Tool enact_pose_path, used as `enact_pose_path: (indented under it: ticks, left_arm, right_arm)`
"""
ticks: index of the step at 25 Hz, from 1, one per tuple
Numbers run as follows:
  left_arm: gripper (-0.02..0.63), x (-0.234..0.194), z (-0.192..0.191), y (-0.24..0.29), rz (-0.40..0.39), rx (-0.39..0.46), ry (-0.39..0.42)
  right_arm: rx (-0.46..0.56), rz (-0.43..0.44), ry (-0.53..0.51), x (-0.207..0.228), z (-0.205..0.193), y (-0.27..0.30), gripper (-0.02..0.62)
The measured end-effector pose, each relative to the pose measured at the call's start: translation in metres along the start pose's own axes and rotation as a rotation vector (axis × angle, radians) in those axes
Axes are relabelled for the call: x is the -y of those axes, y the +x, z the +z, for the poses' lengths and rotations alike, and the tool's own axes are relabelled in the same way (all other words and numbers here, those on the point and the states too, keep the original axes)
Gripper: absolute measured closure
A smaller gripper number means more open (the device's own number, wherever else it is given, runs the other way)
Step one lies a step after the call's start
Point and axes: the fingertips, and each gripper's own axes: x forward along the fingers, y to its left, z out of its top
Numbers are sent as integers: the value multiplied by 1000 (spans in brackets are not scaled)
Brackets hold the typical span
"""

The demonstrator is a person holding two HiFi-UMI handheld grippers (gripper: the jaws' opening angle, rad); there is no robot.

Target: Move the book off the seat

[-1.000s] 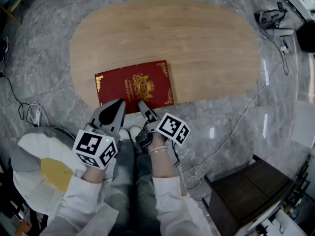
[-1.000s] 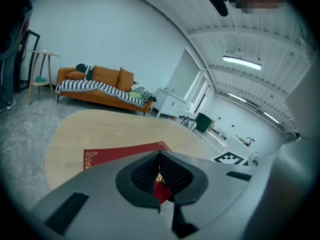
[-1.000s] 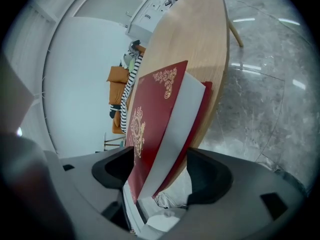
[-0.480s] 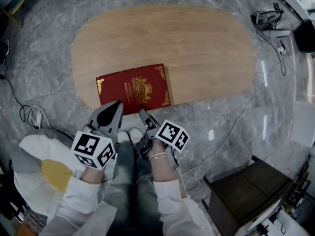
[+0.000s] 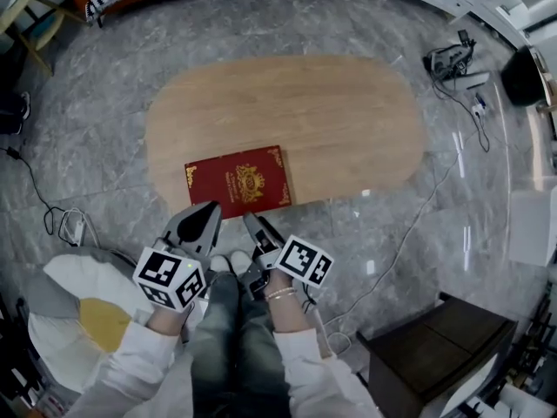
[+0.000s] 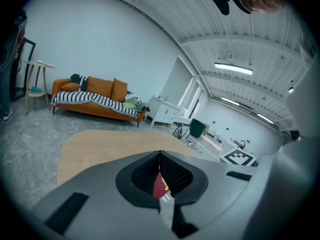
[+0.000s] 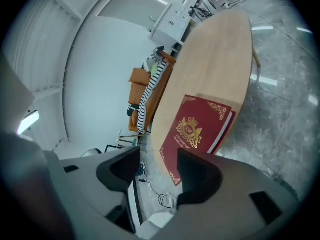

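Lying flat at the oval light-wood table's (image 5: pixel 331 120) near edge, the red gold-stamped book (image 5: pixel 237 180) is left untouched. The left gripper's (image 5: pixel 205 212) jaws are clenched empty, and the right gripper's (image 5: pixel 257 226) are apart, being closed on nothing.

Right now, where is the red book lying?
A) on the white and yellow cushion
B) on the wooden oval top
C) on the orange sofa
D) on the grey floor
B: the red book lies flat and closed on the wooden oval top, close to the edge nearest the person.
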Motion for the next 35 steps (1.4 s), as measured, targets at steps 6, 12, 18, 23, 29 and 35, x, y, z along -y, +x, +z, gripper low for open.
enact_pose_path:
  ticks: [6,12,18,23,29,35]
  left_arm:
    - [601,29,48,-35,-26,32,48]
    - [601,48,103,-65,-41,79,110]
    - [601,69,141,-96,-73,128,115]
    - [601,90,166,-114,-99,162,129]
    - [601,105,183,-132,-78,218,117]
    - [601,112,196,-149,-71,275,112]
  right_arm:
    - [42,-5,-135,-62,16,-31,537]
    - [80,65,-230,-134,39,-59,560]
    - [130,93,-376,-192,45,-88,578]
    - [133,211,-523,-253,36,-113,583]
    - [140,285,-717,-299,19,-137,584]
    - [199,300,-828,-323,11,-151,584]
